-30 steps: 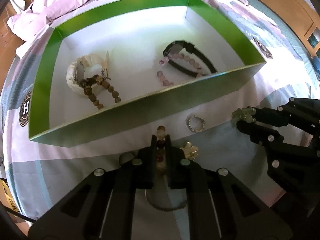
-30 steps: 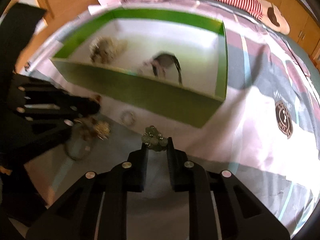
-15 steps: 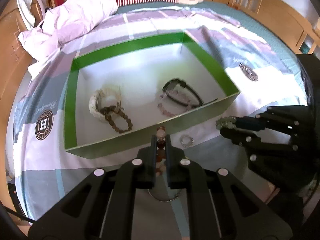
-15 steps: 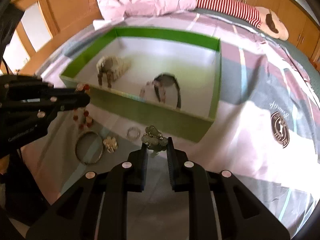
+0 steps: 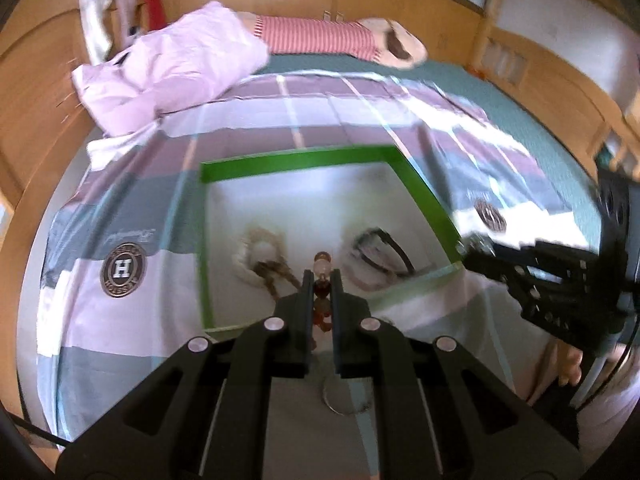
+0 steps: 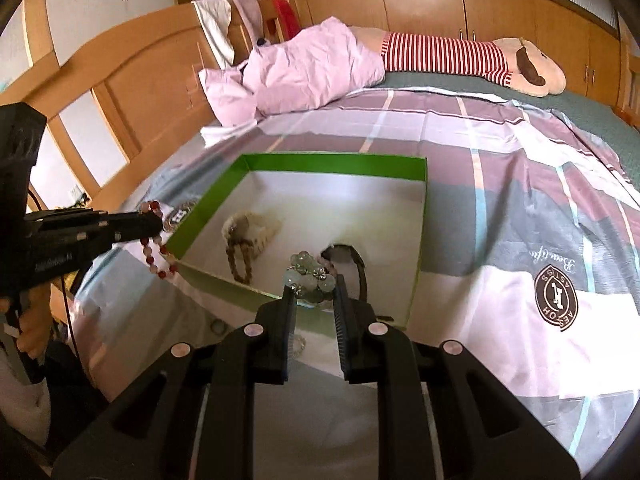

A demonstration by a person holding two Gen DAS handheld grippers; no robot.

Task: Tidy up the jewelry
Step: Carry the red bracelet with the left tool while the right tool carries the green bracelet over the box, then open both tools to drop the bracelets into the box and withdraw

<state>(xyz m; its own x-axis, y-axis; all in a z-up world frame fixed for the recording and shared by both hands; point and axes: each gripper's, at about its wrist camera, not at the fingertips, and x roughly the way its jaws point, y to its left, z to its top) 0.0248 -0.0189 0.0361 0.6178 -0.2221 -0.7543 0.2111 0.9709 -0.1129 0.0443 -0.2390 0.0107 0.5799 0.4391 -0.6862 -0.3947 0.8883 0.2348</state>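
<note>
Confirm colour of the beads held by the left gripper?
Red and pale pink bead bracelet, clearest in the right wrist view.

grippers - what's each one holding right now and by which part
Left gripper pinches a red and pink bead bracelet at its top; right gripper clamps a pale green bead bracelet by its beads.

At lower centre the right gripper (image 6: 312, 286) pinches a pale green bead bracelet (image 6: 309, 271) before the green box (image 6: 420, 216); at left, the left gripper (image 6: 158, 222) dangles a red-and-pink bracelet (image 6: 158, 258) (beads clearly hanging).

Bracelets (image 6: 240, 254) in box (image 6: 420, 240) (on bed (image 6: 520, 200))
</note>
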